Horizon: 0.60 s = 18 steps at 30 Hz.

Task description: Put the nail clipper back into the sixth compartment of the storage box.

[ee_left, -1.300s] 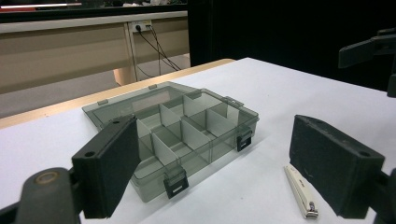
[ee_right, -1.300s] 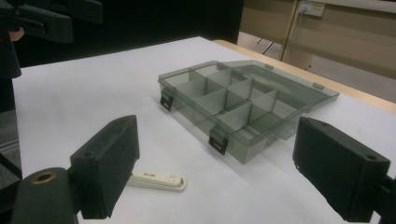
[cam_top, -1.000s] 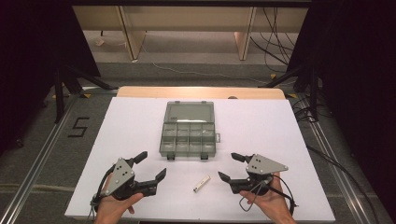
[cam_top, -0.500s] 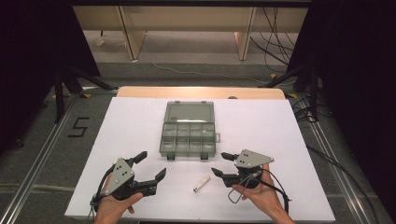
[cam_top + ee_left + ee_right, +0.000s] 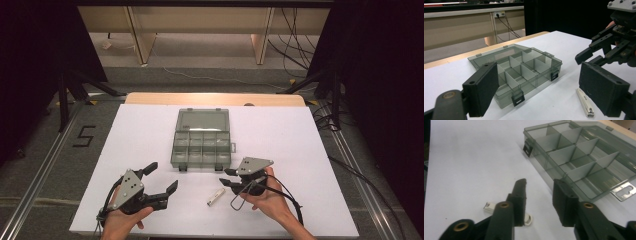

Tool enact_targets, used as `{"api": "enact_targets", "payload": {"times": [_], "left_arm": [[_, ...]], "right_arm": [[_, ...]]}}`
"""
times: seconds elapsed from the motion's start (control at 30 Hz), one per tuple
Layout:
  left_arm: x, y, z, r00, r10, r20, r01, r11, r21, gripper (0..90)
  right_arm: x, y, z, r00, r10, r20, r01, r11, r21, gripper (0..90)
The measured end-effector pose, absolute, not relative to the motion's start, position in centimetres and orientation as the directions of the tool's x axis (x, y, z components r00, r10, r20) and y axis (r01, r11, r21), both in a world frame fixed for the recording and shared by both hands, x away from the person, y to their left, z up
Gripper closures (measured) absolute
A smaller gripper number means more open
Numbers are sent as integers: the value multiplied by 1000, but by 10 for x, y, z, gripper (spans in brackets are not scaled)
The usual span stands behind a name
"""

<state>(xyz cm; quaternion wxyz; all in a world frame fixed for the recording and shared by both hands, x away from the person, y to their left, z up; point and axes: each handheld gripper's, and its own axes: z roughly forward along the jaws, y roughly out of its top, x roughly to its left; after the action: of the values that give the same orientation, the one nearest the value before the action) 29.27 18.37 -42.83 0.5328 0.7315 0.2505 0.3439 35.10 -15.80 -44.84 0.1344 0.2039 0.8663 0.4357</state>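
The right gripper [image 5: 226, 177], held in the person's right hand [image 5: 267, 200], hovered low over the white table [image 5: 310, 150] with its two black jaws partly apart and nothing pressed between them; they had just been closing. In the right gripper view its own jaws framed bare table, one jaw lying in front of the small cream-and-silver nail clipper [image 5: 488, 206], whose round end peeked out beside that jaw, so the clipper lay just beside the jaw tips rather than between them. From the high view the nail clipper [image 5: 215, 197] lay flat on the table just to the left of that gripper and a little nearer the person, untouched as far as could be told.

Just beyond the right gripper stood the smoky grey transparent plastic organiser box [image 5: 202, 145], its lid folded back flat away from the person and its divided compartments empty; its near wall with two dark latches faced the grippers.

The left gripper [image 5: 164, 180], in the person's left hand [image 5: 122, 220], rested near the table's front-left part with its jaws spread wide and released, holding nothing. In the left gripper view the box [image 5: 524, 72] sat between its jaws farther off, the clipper [image 5: 585, 102] lying near the right-hand jaw
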Motion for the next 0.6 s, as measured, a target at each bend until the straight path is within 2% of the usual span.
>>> {"api": "enact_targets", "payload": {"times": [0.17,0.27,0.6], "left_arm": [[293,184,-428,638,733,236,0,-307,952,158],[293,184,-428,638,733,236,0,-307,952,158],[293,184,-428,639,732,237,0,-308,951,158]], "right_arm": [[355,-148,-452,-894,443,-68,220,567,793,808],[358,-144,-455,-905,419,-72,210,588,781,858],[367,-129,-469,-920,382,-84,203,650,732,900]]}}
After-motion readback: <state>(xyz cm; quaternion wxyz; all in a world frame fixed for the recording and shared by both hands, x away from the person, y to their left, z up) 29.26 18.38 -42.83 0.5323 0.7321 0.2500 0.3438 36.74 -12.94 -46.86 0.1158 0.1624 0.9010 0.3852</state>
